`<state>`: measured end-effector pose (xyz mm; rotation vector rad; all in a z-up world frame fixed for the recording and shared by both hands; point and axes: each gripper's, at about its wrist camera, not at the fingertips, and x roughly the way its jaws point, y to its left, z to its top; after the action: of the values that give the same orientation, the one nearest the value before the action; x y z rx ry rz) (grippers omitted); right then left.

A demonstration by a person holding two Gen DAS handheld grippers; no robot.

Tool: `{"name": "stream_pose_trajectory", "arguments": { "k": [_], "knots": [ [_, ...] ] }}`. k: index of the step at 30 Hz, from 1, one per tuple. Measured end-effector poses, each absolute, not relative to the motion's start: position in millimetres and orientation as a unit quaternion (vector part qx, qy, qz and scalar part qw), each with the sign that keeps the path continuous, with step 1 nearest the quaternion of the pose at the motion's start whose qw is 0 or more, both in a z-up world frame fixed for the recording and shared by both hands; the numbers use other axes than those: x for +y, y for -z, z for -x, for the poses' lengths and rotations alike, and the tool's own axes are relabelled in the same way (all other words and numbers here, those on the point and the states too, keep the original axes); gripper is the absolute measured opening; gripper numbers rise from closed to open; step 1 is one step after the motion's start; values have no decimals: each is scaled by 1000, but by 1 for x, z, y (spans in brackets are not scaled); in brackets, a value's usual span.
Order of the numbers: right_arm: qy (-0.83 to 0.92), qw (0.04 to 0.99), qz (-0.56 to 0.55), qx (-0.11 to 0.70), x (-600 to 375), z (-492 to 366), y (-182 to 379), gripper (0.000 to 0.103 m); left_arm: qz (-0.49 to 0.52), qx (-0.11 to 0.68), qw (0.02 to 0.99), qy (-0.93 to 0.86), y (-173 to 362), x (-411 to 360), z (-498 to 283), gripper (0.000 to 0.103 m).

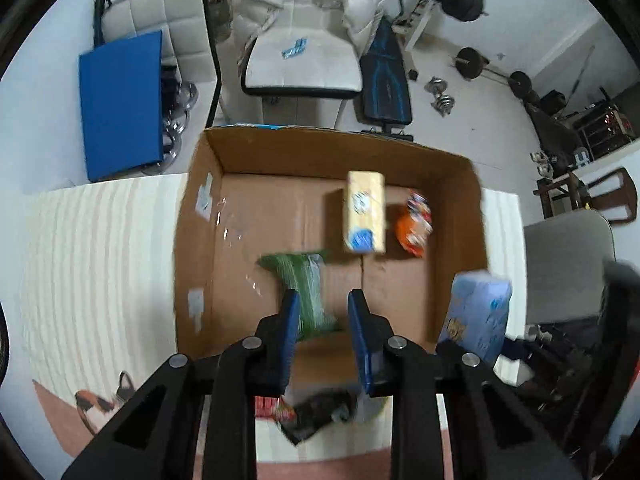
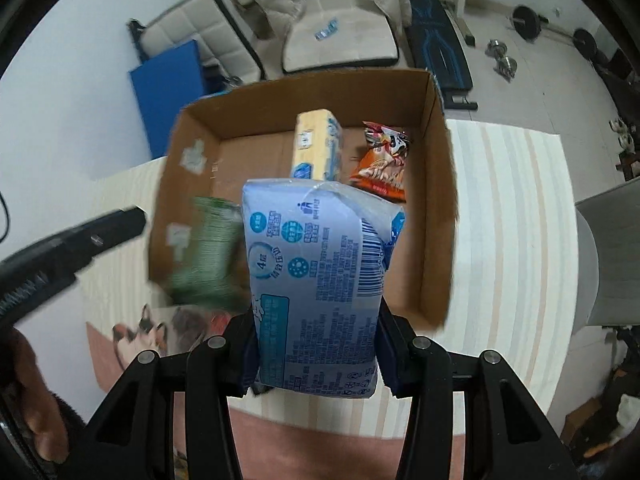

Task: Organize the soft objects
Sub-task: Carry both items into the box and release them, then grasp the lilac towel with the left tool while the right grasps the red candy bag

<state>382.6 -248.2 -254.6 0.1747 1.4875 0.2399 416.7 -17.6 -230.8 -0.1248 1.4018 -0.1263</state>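
Grip comes first: the right gripper (image 2: pixel 318 320) is clamped on a blue tissue pack (image 2: pixel 316 280), carried above the near wall of the cardboard box (image 1: pixel 280 152), probably for dropping inside. The left gripper (image 1: pixel 324 308) is closed; a green pack (image 1: pixel 308 300) sits at its fingertips over the box's near side, though a real pinch is unclear. Only the right view shows that pack aloft. Farther in the box lie a yellow pack (image 1: pixel 365 212) and an orange snack bag (image 1: pixel 414 224).

Pale blue tissue pack (image 2: pixel 316 280) with a barcode and a large "4", other print too blurred to read
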Motion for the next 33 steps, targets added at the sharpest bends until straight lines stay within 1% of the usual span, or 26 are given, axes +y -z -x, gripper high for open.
{"name": "stream_pose_trajectory", "arguments": {
  "k": [5, 8, 13, 18, 20, 21, 22, 23, 24, 25, 26, 27, 28, 29, 30, 31, 33],
  "knots": [
    [-79, 691, -61, 716, -238, -416, 316, 50, 31, 685, 726, 45, 291, -18, -468, 20],
    [-69, 677, -48, 731, -234, -425, 336, 50, 8, 703, 710, 44, 320, -21, -478, 20],
    [-58, 660, -34, 748, -230, -426, 360, 50, -3, 723, 689, 54, 347, -27, -474, 20],
    [-53, 652, -26, 756, -226, -420, 370, 50, -1, 730, 681, 60, 355, -26, -465, 20],
    [-55, 646, -24, 761, -220, -416, 374, 53, -5, 730, 680, 63, 353, -27, -463, 21],
    [-55, 643, -23, 763, -219, -416, 375, 58, -10, 732, 679, 62, 351, -26, -461, 21],
    [-55, 644, -25, 763, -218, -416, 374, 70, -14, 734, 676, 60, 349, -26, -461, 21],
    [-56, 649, -29, 758, -219, -414, 370, 77, -12, 736, 674, 60, 347, -25, -459, 24],
    [-54, 653, -32, 755, -220, -414, 367, 89, -5, 737, 673, 62, 344, -24, -458, 29],
    [-51, 658, -37, 750, -221, -413, 361, 91, 1, 734, 676, 63, 338, -21, -456, 32],
    [-51, 662, -41, 747, -222, -411, 355, 91, 5, 729, 681, 62, 331, -19, -452, 39],
    [-51, 667, -47, 742, -224, -408, 346, 91, 7, 724, 687, 59, 323, -18, -448, 53],
    [-51, 671, -49, 738, -225, -405, 340, 92, 8, 716, 695, 56, 314, -16, -443, 61],
    [-53, 678, -49, 732, -225, -401, 331, 93, 8, 709, 703, 55, 305, -15, -438, 78],
    [-54, 681, -47, 729, -225, -398, 325, 99, 8, 702, 710, 54, 299, -14, -434, 89],
    [-55, 687, -43, 723, -224, -396, 316, 103, 7, 694, 718, 53, 290, -13, -430, 91],
    [-59, 701, -37, 710, -228, -396, 302, 103, 2, 680, 731, 52, 274, -11, -418, 91]
  ]
}}
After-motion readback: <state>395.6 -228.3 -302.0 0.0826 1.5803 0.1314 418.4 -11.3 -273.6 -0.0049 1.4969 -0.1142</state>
